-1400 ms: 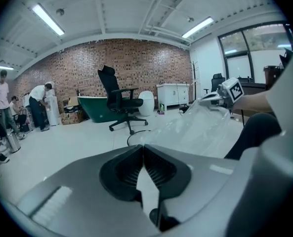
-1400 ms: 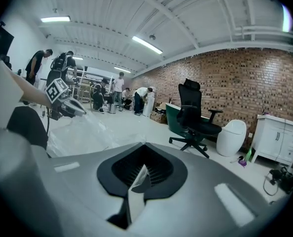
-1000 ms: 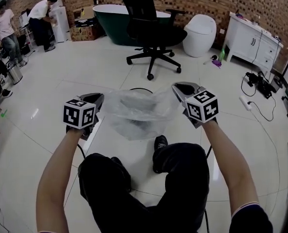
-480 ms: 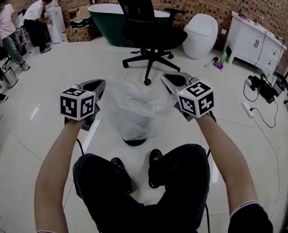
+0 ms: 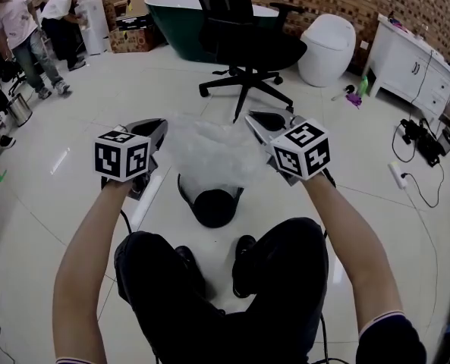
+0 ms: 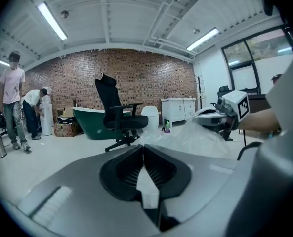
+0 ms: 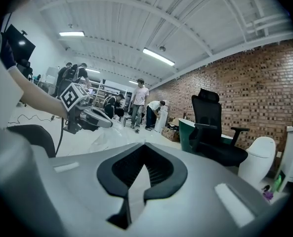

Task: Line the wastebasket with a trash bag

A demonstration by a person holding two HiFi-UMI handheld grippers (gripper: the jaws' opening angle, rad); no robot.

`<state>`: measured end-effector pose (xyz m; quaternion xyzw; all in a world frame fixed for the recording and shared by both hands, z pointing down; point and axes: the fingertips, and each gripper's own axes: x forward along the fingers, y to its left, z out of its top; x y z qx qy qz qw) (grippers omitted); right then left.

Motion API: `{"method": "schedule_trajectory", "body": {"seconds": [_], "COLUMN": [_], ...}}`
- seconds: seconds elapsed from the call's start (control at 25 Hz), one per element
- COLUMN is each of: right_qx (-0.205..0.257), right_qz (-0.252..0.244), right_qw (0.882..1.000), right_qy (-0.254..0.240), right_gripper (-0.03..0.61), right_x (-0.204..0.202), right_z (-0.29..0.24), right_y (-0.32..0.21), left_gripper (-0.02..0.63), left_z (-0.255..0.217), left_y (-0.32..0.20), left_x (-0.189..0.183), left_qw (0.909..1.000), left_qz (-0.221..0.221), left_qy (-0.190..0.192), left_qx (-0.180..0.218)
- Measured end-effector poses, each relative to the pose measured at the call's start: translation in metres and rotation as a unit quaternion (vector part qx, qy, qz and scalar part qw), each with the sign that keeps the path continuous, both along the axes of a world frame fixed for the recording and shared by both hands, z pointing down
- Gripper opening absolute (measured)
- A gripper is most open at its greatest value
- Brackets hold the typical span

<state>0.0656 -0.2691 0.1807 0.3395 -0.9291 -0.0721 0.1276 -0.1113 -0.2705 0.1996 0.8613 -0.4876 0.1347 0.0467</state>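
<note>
A translucent trash bag [image 5: 209,152] hangs stretched between my two grippers, above the floor. My left gripper [image 5: 160,126] is shut on the bag's left edge and my right gripper [image 5: 255,118] is shut on its right edge. Below the bag, a black wastebasket [image 5: 213,205] stands on the floor with its dark mouth showing. In the left gripper view my own jaws [image 6: 143,146] are closed and the bag [image 6: 195,138] runs off to the right gripper [image 6: 220,116]. In the right gripper view the closed jaws [image 7: 145,145] point past the bag [image 7: 104,136] to the left gripper [image 7: 89,116].
A black office chair [image 5: 247,48] stands just beyond the bag, with a green tub [image 5: 175,17] behind it. A white toilet [image 5: 327,40], white cabinet [image 5: 414,70] and floor cables [image 5: 414,139] are at the right. Two people [image 5: 27,29] stand at the far left. The person's legs [image 5: 225,294] are close under the basket.
Both grippers have carried the bag away from the body and slightly up. The bag hung in front of the wastebasket before; now the basket's mouth shows below it.
</note>
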Motion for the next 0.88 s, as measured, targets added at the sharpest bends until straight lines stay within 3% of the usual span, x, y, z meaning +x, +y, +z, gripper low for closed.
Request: {"method": "schedule_trajectory", "body": {"seconds": [0.36,0.88], "right_qx": [-0.024,-0.041], "right_qz": [-0.019,-0.040], "right_qw": [0.999,0.998], "right_qy": [0.007,0.027], "right_gripper": [0.002,0.002], "right_x": [-0.015,-0.042], "right_z": [0.030,0.053], "right_y": [0.003,0.013], "left_gripper": [0.015,0.015], "left_z": [0.033,0.053], "left_y": [0.004,0.016], "left_x": [-0.008,-0.018], "left_qw": [0.9994,0.9987], "left_qz": [-0.007,-0.008], "left_qy": [0.003,0.006], "left_qx": [-0.034,-0.050]}}
